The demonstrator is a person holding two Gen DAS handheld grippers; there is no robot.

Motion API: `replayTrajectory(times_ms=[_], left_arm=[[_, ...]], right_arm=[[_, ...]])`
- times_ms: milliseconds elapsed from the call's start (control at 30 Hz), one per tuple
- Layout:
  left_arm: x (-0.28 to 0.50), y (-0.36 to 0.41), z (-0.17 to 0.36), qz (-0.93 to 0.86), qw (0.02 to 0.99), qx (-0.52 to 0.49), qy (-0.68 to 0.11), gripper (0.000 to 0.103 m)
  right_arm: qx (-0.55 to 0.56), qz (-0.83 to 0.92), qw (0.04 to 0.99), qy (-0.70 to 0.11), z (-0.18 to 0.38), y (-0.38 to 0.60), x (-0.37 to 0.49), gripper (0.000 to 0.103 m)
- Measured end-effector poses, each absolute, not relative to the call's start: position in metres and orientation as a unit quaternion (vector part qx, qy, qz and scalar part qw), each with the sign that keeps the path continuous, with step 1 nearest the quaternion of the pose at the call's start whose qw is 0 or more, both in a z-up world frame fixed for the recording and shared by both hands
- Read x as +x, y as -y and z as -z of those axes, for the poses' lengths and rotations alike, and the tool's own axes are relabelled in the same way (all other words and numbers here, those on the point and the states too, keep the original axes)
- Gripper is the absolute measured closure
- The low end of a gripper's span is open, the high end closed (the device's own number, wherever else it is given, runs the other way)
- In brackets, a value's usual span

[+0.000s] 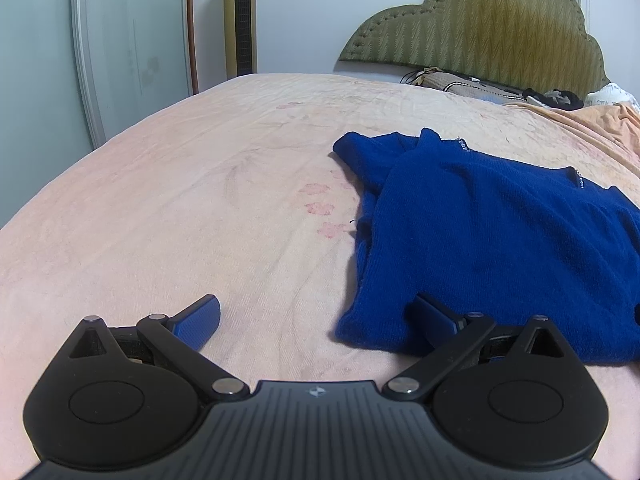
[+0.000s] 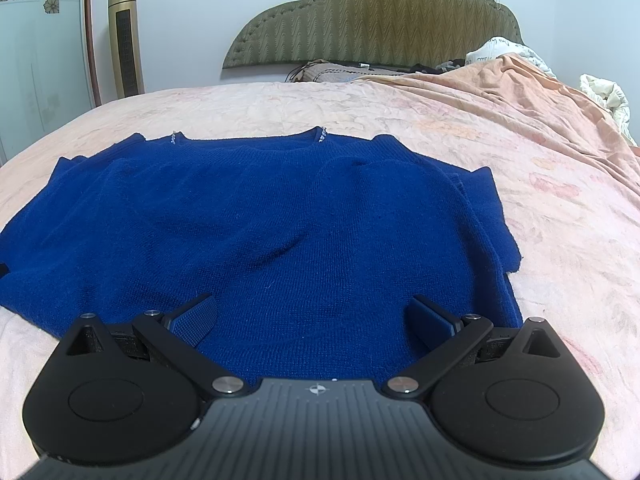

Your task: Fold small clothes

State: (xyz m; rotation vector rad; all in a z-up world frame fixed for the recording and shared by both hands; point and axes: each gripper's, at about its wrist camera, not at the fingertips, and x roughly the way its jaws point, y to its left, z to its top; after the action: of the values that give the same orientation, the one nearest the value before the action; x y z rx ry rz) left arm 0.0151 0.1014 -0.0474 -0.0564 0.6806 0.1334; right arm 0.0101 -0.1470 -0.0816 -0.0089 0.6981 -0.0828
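A dark blue knitted sweater [image 2: 272,216] lies flat on the pink bedspread [image 2: 520,184], neckline away from me, both sleeves folded in over the body. In the left wrist view the same sweater [image 1: 500,232] fills the right side. My left gripper [image 1: 316,316] is open at the sweater's near left corner; its right finger rests over the hem, its left finger over bare bedspread [image 1: 160,208]. My right gripper [image 2: 316,316] is open above the sweater's near hem, toward the right side. Nothing is held between either pair of fingers.
A padded olive headboard [image 2: 368,12] stands at the far end, with pillows and dark items [image 1: 556,98] in front of it. A rumpled orange blanket [image 2: 540,92] lies at the right. A gold tower fan [image 1: 240,20] and a white wardrobe door [image 1: 132,40] stand at the left.
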Motion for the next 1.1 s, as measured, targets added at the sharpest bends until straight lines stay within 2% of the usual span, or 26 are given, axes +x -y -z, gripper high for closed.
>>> replayTrajectory(times_ms=[1100], left_arm=[[0.0147,-0.1094,0.0379,-0.032,0.94,-0.042,-0.337,0.0]], right_arm=[[0.002,0.044,0.94,-0.338,0.0816,0.1482,0.0063,0.0]])
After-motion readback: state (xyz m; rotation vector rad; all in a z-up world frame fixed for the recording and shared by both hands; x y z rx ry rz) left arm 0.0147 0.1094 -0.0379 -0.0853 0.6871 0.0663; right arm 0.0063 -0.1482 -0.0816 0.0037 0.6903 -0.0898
